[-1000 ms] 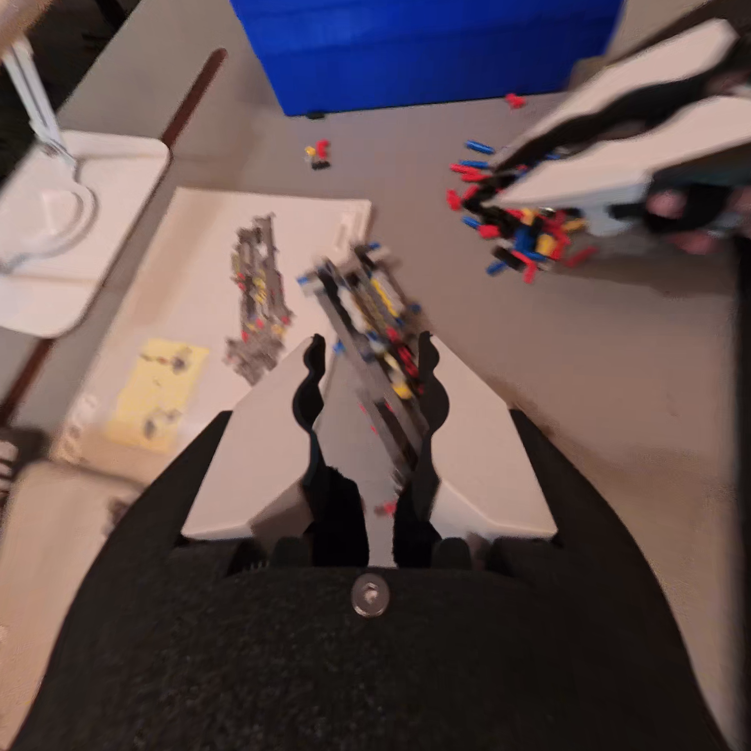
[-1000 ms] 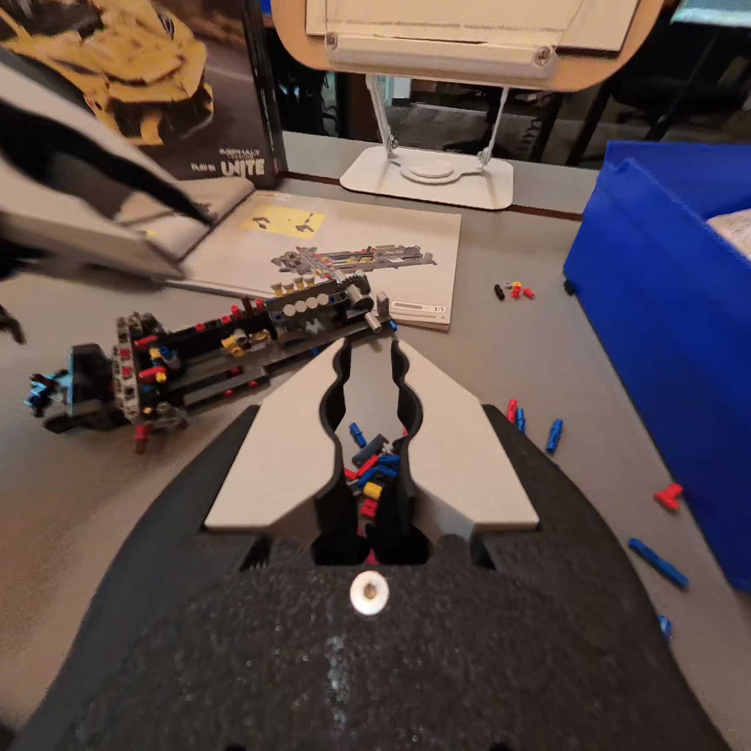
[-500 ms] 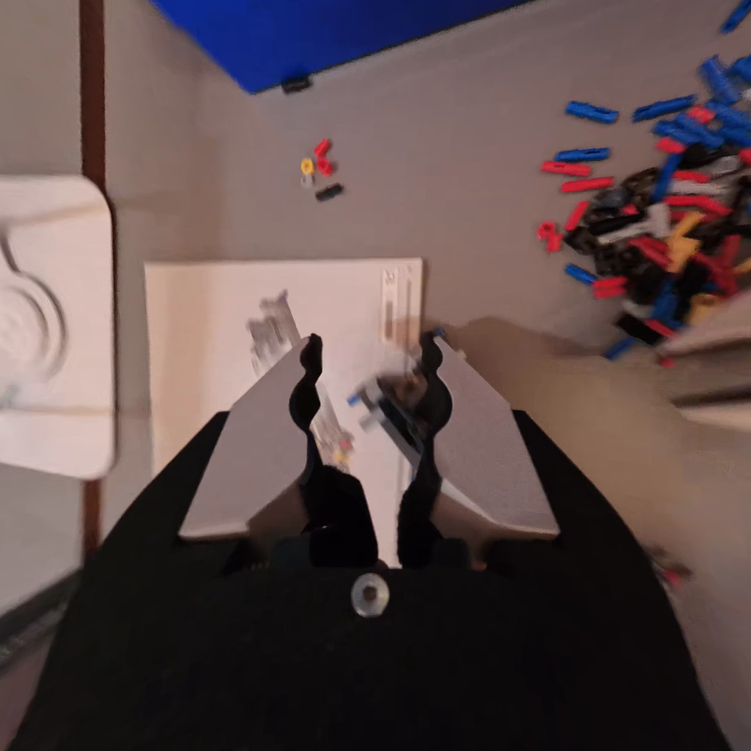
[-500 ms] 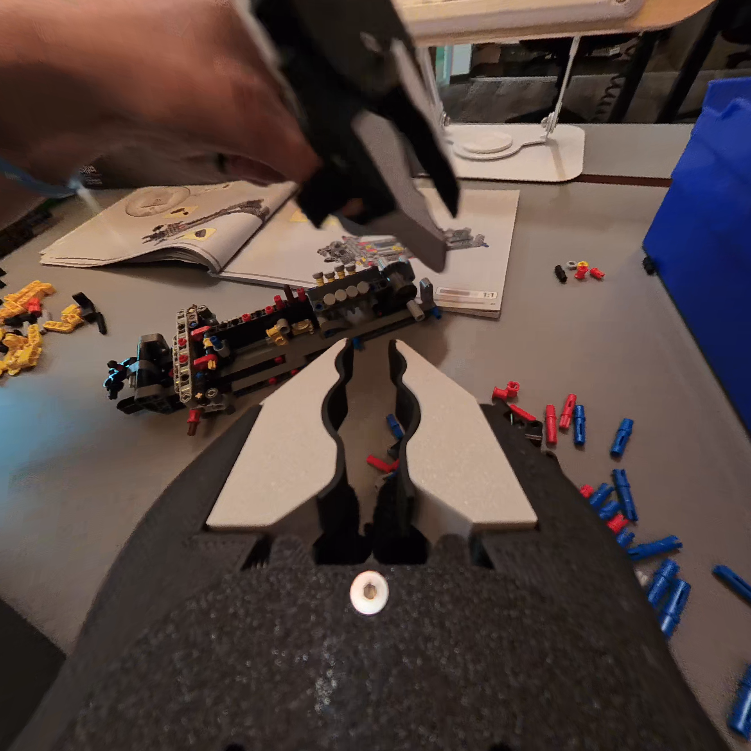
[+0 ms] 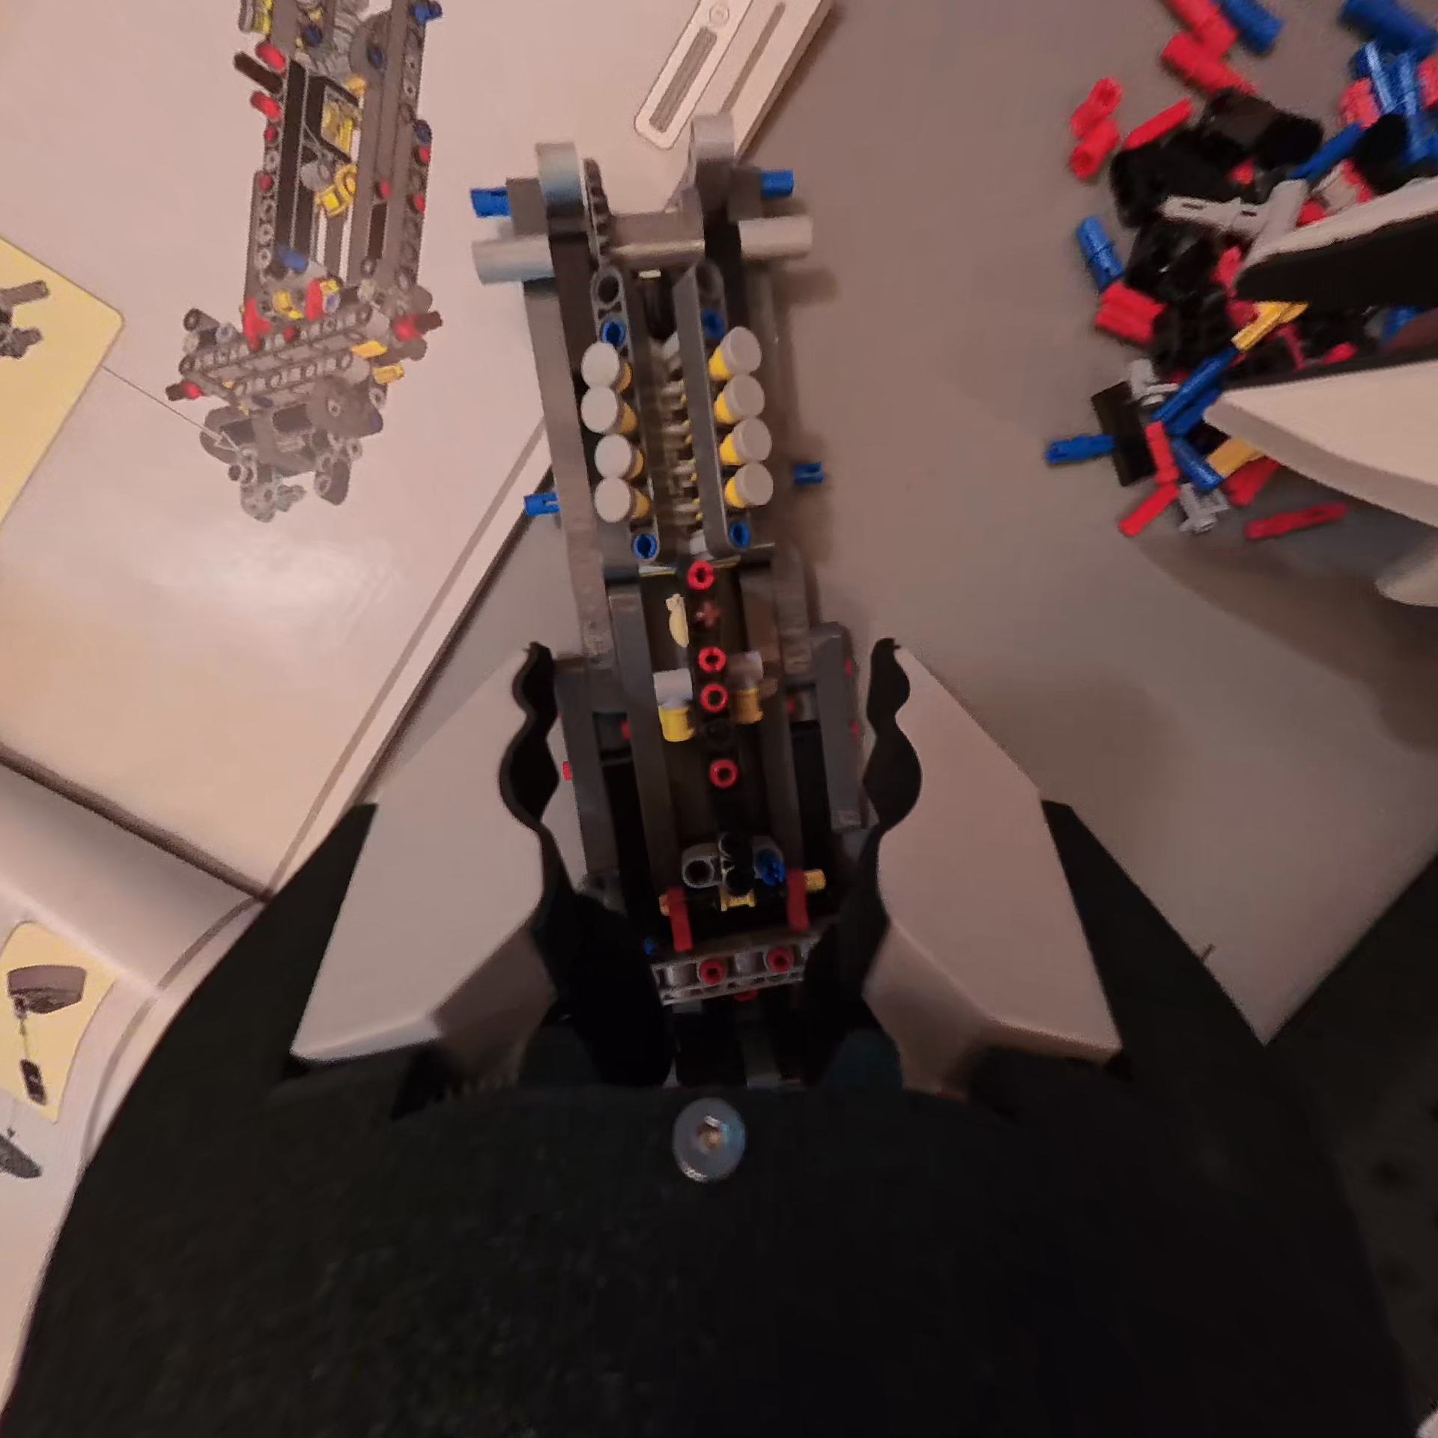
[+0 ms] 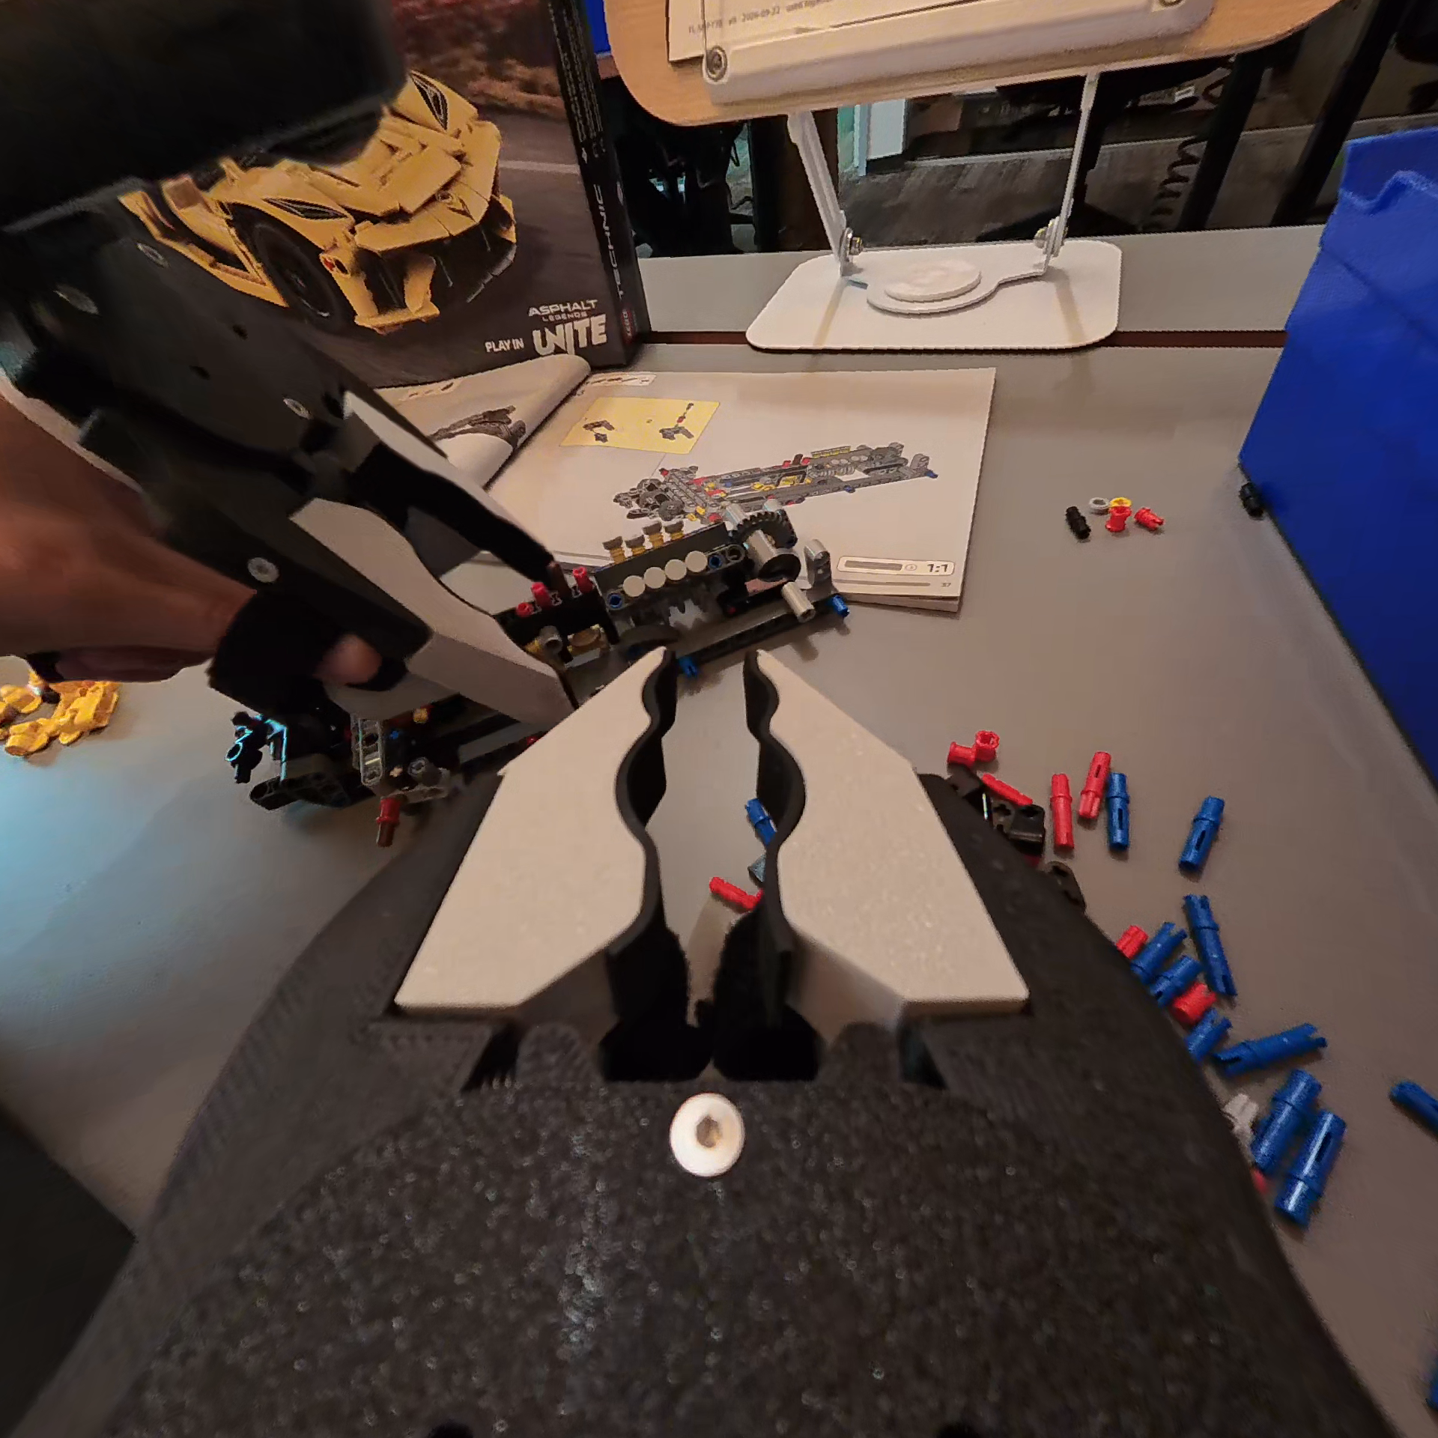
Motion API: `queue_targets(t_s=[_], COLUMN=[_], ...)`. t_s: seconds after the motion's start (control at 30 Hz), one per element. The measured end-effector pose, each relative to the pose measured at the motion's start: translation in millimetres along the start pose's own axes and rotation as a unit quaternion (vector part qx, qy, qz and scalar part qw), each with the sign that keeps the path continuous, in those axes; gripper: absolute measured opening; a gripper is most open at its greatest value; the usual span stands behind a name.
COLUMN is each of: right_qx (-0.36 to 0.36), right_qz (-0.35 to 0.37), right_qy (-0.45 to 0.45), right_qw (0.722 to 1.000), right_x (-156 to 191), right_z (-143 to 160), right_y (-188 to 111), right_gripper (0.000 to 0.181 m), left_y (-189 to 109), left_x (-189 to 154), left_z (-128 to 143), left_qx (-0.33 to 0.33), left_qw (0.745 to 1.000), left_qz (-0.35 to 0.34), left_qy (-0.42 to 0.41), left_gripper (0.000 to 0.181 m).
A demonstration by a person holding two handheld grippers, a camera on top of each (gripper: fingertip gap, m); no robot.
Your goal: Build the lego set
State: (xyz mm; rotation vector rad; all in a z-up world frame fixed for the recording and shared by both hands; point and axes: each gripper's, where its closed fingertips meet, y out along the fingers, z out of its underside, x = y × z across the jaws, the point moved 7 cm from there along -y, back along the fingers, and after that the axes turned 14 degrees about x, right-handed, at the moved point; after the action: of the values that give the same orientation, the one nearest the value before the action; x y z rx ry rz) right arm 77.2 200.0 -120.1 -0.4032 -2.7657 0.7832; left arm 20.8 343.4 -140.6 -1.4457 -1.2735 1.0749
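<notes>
Our left claw (image 5: 704,661) stands wide, its two wavy fingers straddling the near end of the long lego chassis (image 5: 685,482); the chassis fills the gap, but we cannot tell whether the pads press on it. From the right wrist view the same claw (image 6: 556,622) comes down at a slant onto the middle of the chassis (image 6: 685,591), with a hand (image 6: 117,576) around its grip. The chassis lies flat on the grey worktop (image 5: 973,622), its far end with the grey gear resting on the corner of the open instruction booklet (image 5: 233,583), whose page shows a drawing of the same build. Our right claw (image 6: 706,669) hovers with a narrow gap between its fingers and holds nothing; its tips point toward the side of the chassis, just short of it. Beneath and to the right of it lies a scatter of loose red, blue and black pins (image 6: 1128,856) on the worktop. Farther out, a small cluster of tiny pieces (image 6: 1114,513) sits near a blue bin (image 6: 1369,467). Behind the booklet stand the set's box (image 6: 467,233) and a white stand (image 6: 941,303), and yellow parts (image 6: 58,712) lie at the left edge.
</notes>
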Motion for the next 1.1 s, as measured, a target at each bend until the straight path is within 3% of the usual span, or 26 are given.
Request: queue_targets(t_s=[0.13, 0.7, 0.97, 1.1], right_qx=[0.005, 0.005, 0.012, 0.010], right_qz=[0.001, 0.012, 0.016, 0.017], right_qy=[-0.013, -0.041, -0.041, -0.035], right_qw=[1.000, 0.999, 0.999, 0.999], right_x=[3, 9, 8, 7], right_z=[1, 1, 2, 2], right_y=[1, 1, 3, 2], right_gripper=[0.016, 0.016, 0.016, 0.016], left_y=[4, -11, -6, -29], left_x=[-1, -31, -26, -33], left_z=[5, 54, 61, 50], left_qx=[0.022, 0.017, 0.014, -0.028], left_qw=[0.999, 0.997, 0.996, 0.992], left_qz=[-0.021, 0.008, 0.014, 0.067], left_qy=[0.010, 0.075, 0.088, 0.103], left_gripper=[0.075, 0.074, 0.074, 0.077])
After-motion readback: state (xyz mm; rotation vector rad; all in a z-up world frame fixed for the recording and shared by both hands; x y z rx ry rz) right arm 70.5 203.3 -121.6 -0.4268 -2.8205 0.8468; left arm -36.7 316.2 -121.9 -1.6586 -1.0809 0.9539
